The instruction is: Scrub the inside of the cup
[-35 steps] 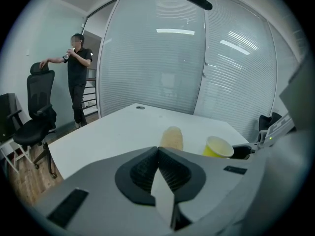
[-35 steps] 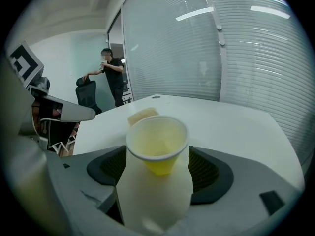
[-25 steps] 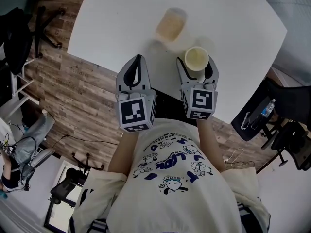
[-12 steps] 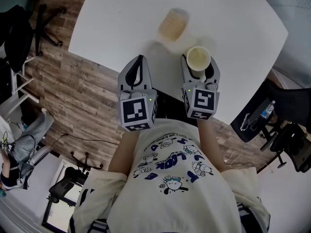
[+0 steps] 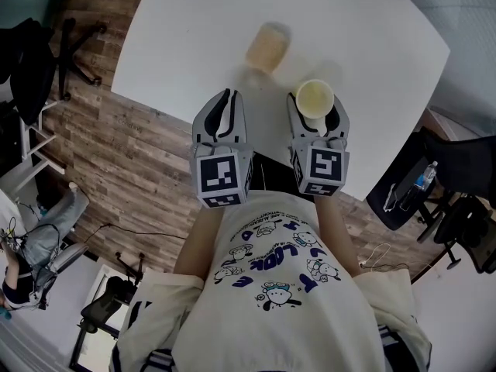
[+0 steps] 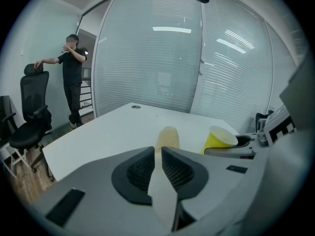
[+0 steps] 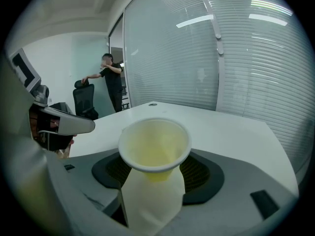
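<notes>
both forearms reach forward from the torso, side by side and apart, each hand-held gripper angled down toward the near edge of the white bench (image 5: 194, 29), marker cubes facing up at the head camera. the left hand-held gripper (image 5: 225, 95) hangs over that edge with its jaws parted by only a narrow slit; they have just been opening a little, and nothing sits between them. the right hand-held gripper (image 5: 316, 108) has been closing and now pinches the cup (image 5: 315, 95) between its pads. the yellow cup is upright, mouth up, over the bench just inside the near edge. a pale tan oblong object (image 5: 267, 46) lies on the bench ahead of the two grippers, nearer the left gripper's line than the right's, and apart from the cup. the near edge runs on a slant under both grippers, with wood floor (image 5: 116, 146) below it on the left side. beyond the tan object the bench top stretches wide toward its far rim. a black chair (image 5: 457, 169) stands off the bench's right corner, well apart from the cup. in the gripper views a person (image 6: 72, 77) stands by another chair near the glass wall, far from the bench.
</notes>
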Demonstrator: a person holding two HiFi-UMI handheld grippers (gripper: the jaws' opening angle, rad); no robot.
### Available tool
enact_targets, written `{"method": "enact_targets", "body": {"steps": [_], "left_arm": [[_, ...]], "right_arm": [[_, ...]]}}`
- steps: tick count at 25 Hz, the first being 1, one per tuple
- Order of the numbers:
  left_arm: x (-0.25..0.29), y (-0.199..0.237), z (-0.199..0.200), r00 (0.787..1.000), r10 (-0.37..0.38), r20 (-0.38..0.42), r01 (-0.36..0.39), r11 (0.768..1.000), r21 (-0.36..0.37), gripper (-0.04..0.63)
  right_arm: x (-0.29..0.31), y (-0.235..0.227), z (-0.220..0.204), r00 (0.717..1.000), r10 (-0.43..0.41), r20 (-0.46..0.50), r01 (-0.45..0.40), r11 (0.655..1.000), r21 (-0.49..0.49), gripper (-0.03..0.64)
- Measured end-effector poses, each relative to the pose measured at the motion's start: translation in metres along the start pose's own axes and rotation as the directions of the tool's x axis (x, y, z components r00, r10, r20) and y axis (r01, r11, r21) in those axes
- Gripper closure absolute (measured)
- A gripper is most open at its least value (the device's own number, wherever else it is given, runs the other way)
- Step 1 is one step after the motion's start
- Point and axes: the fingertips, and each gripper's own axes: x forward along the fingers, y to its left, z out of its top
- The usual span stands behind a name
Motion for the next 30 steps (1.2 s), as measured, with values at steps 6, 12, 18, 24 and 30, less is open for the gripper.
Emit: {"method": "enact_targets", "body": {"steps": [6, 12, 18, 24, 30], "left_arm": [[0.012, -0.013, 0.007, 0.999, -0.035, 0.000, 0.035, 0.999, 0.005, 0.448], [0.026, -0.021, 0.014, 0.997, -0.073, -0.017, 0.074, 0.997, 0.030, 0.350], [0.044, -0.024, 0.014, 0.995, -0.085, -0.052, 0.088, 0.994, 0.057, 0.327], [0.065, -0.028, 0.003, 0.985, -0.118, -0.129, 0.120, 0.993, 0.007, 0.256], [0.081, -0.035, 0.001, 0.974, -0.156, -0.164, 0.163, 0.986, 0.032, 0.213]], "right_arm": [[-0.008, -0.012, 0.008, 1.000, -0.020, 0.023, 0.019, 0.999, 0.033, 0.321], [-0.012, -0.018, 0.015, 0.999, -0.036, 0.040, 0.034, 0.998, 0.046, 0.321], [-0.014, -0.022, 0.017, 0.998, -0.044, 0.043, 0.042, 0.998, 0.053, 0.321], [-0.010, -0.026, 0.014, 0.998, -0.056, 0.026, 0.055, 0.997, 0.053, 0.321], [-0.004, -0.028, 0.009, 0.998, -0.061, 0.002, 0.061, 0.996, 0.064, 0.321]]}}
